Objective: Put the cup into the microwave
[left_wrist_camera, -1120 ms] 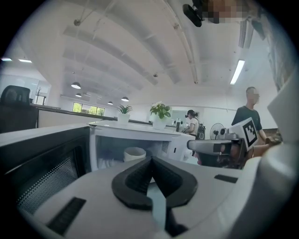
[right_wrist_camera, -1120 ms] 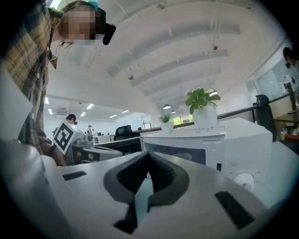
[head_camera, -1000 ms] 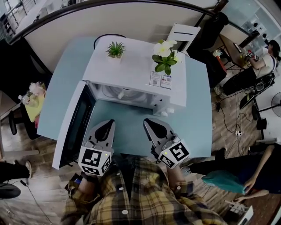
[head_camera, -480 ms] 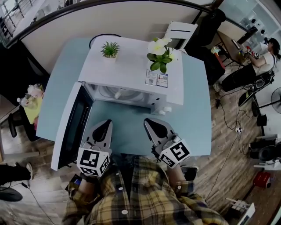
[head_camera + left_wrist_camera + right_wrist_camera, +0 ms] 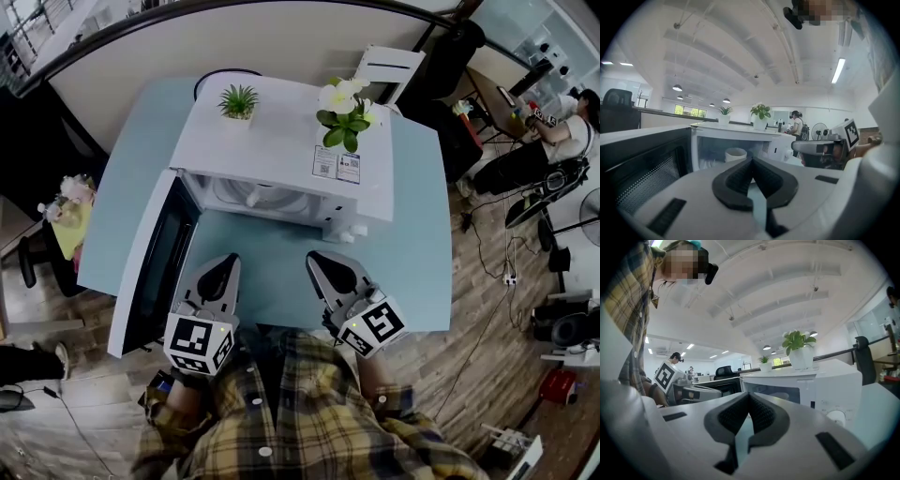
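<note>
Cup in microwave, door open

1 white cup point(image 5: 736, 154) upright inside cavity, toward left. White microwave point(image 5: 281, 141) w/ dark-windowed door point(image 5: 155, 267) swung fully open at its left; sits on pale blue table point(image 5: 422, 234).

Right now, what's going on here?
A person holds the left gripper and the right gripper side by side above the table, in front of the microwave. Both grippers are shut and empty. The door stands open to the left, and the cup already sits inside. Two plants stand on top of the microwave.
</note>
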